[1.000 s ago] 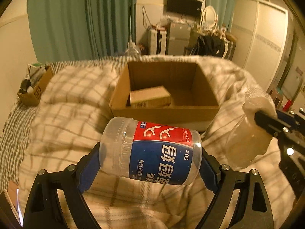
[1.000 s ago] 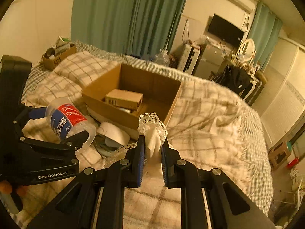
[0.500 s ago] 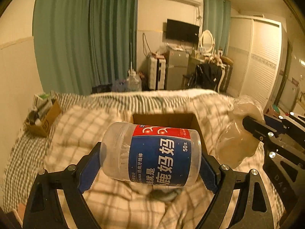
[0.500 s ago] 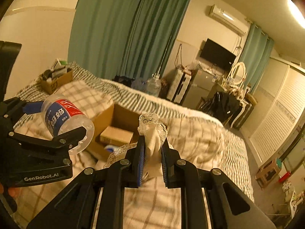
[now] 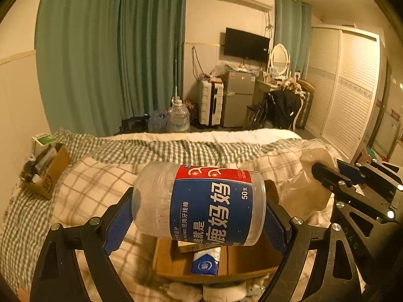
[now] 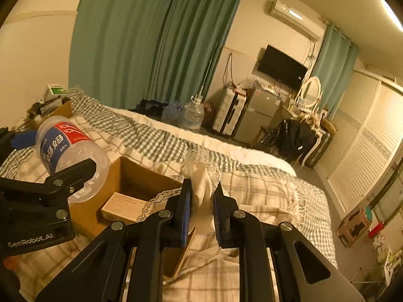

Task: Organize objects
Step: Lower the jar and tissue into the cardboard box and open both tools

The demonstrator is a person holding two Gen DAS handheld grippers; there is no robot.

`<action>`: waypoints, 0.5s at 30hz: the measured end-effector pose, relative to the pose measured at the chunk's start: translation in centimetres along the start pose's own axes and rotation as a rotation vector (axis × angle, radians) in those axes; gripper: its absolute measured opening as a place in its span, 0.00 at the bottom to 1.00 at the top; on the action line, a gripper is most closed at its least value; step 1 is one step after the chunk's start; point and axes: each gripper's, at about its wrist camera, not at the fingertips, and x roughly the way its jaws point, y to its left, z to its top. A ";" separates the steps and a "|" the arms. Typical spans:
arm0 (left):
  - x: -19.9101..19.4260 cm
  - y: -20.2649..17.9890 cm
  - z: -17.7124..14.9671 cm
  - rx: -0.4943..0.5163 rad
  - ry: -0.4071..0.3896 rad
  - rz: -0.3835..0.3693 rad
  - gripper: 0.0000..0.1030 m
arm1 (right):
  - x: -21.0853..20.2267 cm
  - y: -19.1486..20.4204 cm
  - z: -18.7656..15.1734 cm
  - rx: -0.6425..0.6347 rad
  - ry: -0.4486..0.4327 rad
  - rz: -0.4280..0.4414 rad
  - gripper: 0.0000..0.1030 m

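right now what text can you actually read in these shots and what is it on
"50支", "FLOSS" and large white Chinese characters: label of the floss jar held in the left gripper.
"GenRobot.AI": body of the left gripper, in the right wrist view.
Round logo on the blue packet in the cardboard box: too small to read.
Print on the small side box: blurred.

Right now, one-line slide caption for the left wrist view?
Left gripper holds a floss-pick jar sideways above the cardboard box on the bed.
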 end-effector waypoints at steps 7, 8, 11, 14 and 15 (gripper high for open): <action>6.2 -1.2 -1.5 0.020 0.068 -0.006 0.89 | 6.5 0.1 -1.5 -0.026 0.073 0.015 0.14; 6.9 -1.3 -1.8 0.022 0.074 -0.002 0.89 | 7.3 0.3 -1.8 -0.032 0.084 0.016 0.14; 8.6 -1.3 -2.5 0.025 0.097 -0.016 0.89 | 9.0 0.5 -2.7 -0.045 0.105 0.016 0.14; 9.6 -1.1 -3.3 0.033 0.109 -0.018 0.89 | 9.8 0.2 -3.4 -0.013 0.114 0.053 0.14; 9.8 -1.1 -3.4 0.039 0.111 -0.016 0.89 | 10.1 0.0 -3.4 -0.004 0.114 0.059 0.14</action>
